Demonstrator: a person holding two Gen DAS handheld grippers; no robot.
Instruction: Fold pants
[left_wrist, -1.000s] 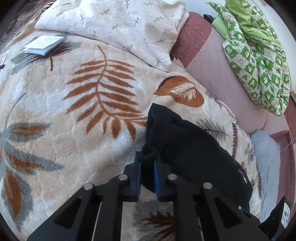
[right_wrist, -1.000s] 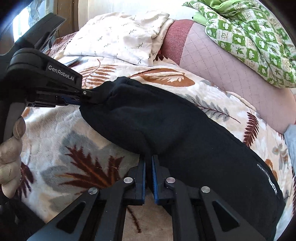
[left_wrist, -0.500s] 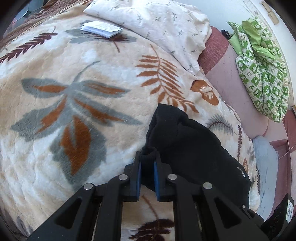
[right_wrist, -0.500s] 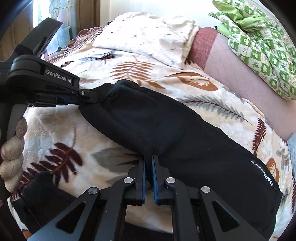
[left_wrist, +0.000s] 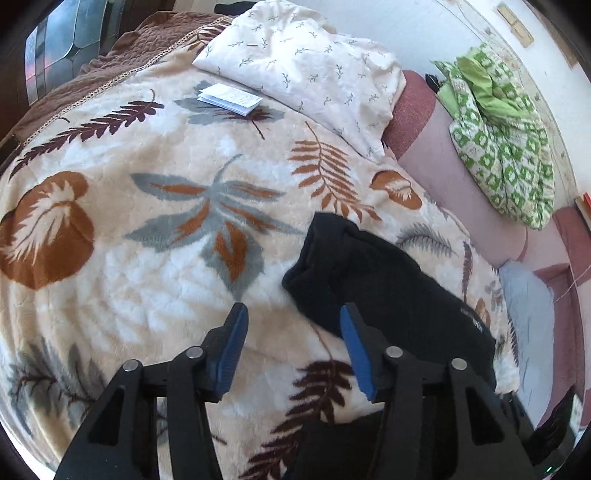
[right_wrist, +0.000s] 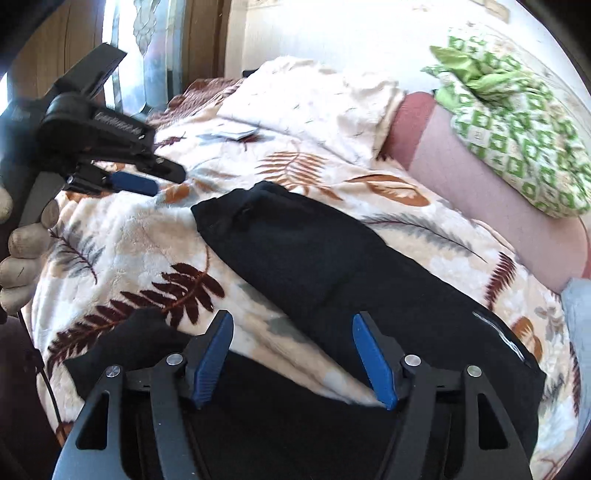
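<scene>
You had both the left tongs (left_wrist: 291, 325) and right tongs (right_wrist: 291, 341) just opening, empty, over the black pants (right_wrist: 314, 254) lying folded on the bed (left_wrist: 147, 258): soft, limp, best pinched at corners

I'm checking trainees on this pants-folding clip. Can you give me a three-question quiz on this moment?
1. True or false: the left gripper is clamped on the black pants.
2. What lies between the right gripper's fingers: A) pants fabric pinched tight, B) nothing gripped, C) the booklet?
3. Name the white item on the leaf-print blanket near the pillow.

Key: 1 false, its jaws have just opened and the pants lie free. 2 B. 3 a folded paper booklet.
</scene>
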